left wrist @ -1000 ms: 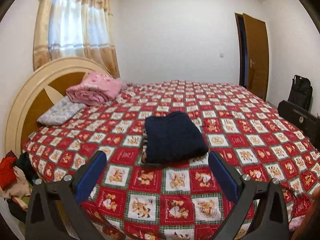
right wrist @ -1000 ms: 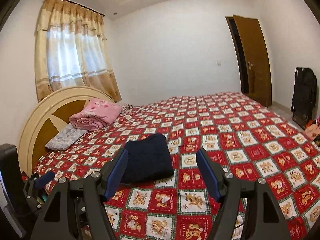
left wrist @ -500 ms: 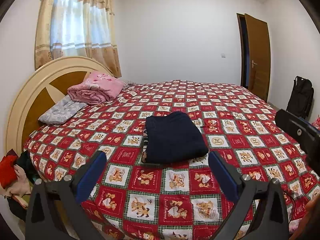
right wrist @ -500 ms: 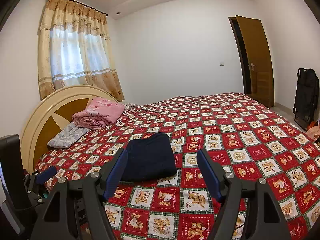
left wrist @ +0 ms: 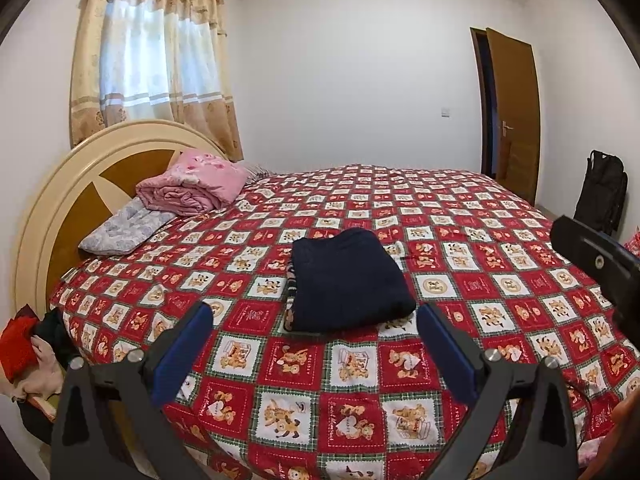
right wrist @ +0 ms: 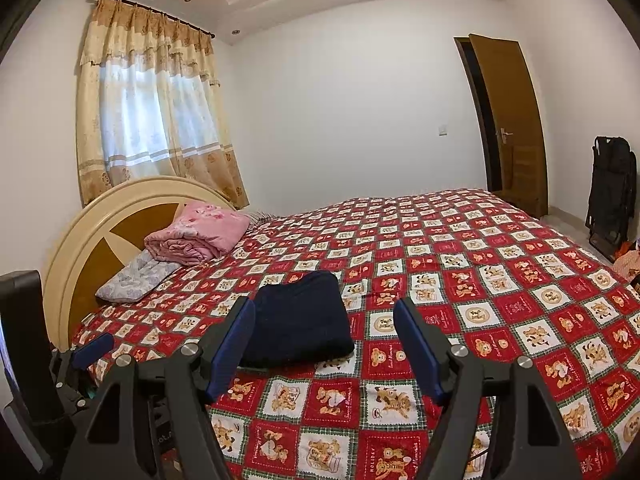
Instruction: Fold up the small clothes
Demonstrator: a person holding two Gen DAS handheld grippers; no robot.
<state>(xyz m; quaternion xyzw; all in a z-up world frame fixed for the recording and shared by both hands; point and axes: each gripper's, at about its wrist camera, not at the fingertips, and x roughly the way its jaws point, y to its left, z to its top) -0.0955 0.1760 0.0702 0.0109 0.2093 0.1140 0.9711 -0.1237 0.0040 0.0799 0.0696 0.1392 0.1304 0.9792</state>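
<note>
Left wrist view: left gripper (left wrist: 312,350) is hovering low in frame, fingers spread and empty; right gripper (right wrist: 324,344) likewise is gaping empty. Beyond, at centre frame, a folded navy garment (left wrist: 346,282) is lying on the bedspread (left wrist: 480,292), long axis running away from the camera. Probably soft and light; pinch a corner.

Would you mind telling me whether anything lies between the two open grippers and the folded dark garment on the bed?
Nothing visible does. Only bare bedspread separates the left gripper and right gripper from the navy garment.
</note>
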